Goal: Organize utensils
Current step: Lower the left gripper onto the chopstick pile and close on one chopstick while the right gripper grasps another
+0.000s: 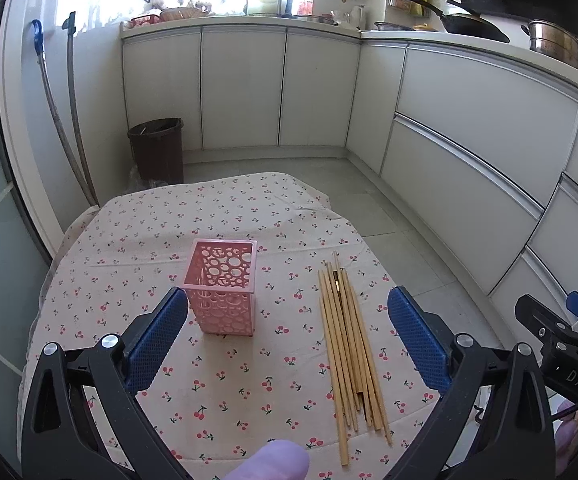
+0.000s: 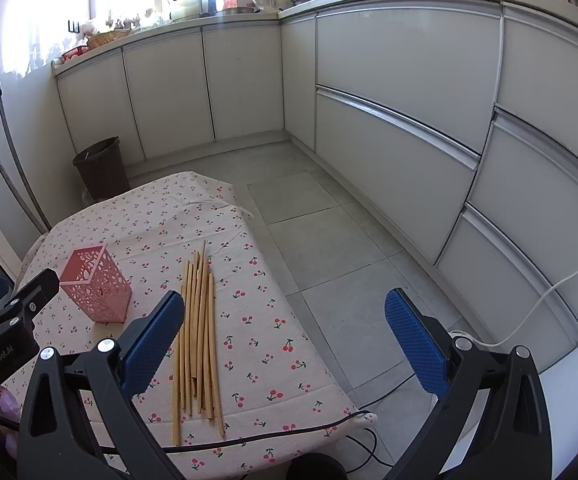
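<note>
A pink perforated utensil holder (image 1: 223,290) stands upright on the cherry-print tablecloth (image 1: 193,224). A bundle of several wooden chopsticks (image 1: 349,344) lies flat to its right. My left gripper (image 1: 287,332) is open and empty, held above the cloth, with the holder by its left finger and the chopsticks by its right. My right gripper (image 2: 285,338) is open and empty, to the right of the chopsticks (image 2: 199,332), over the table's right edge. The holder (image 2: 99,288) shows at the left of the right wrist view.
A dark waste bin (image 1: 157,150) stands on the floor beyond the table. White kitchen cabinets (image 1: 469,128) line the back and right. A black cable (image 2: 249,438) runs along the table's near edge. Grey tile floor (image 2: 329,240) lies right of the table.
</note>
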Action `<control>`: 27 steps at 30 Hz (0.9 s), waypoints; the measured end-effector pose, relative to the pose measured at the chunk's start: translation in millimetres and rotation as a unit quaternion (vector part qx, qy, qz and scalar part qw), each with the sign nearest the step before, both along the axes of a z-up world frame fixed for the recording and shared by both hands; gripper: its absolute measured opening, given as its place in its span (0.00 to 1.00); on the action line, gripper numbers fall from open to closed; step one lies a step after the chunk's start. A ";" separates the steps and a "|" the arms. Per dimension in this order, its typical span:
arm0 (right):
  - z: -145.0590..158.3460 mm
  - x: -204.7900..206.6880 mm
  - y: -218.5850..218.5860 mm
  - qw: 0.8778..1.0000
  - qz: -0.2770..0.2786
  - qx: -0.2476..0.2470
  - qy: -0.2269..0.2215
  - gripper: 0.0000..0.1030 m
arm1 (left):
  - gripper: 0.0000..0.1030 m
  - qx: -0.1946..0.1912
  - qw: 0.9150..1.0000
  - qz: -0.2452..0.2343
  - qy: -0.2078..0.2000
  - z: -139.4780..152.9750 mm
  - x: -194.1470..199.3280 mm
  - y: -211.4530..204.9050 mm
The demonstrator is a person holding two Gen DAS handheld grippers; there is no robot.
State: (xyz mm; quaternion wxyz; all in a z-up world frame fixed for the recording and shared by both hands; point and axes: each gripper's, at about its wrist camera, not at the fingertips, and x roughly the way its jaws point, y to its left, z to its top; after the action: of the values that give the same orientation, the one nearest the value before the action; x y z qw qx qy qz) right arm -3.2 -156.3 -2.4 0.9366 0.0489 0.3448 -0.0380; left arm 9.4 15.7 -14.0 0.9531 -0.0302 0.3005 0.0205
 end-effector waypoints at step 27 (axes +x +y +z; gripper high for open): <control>-37.8 121.0 -95.9 0.880 0.037 0.461 0.107 0.95 | 0.50 -0.092 0.921 -0.003 0.379 -113.8 213.7 -40.7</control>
State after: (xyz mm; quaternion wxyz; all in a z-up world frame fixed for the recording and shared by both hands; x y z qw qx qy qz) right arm 117.8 -252.3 -40.2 0.7664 0.4575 0.4234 0.1551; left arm 223.1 -25.1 -127.8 0.7607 -0.1068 0.6403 -0.0004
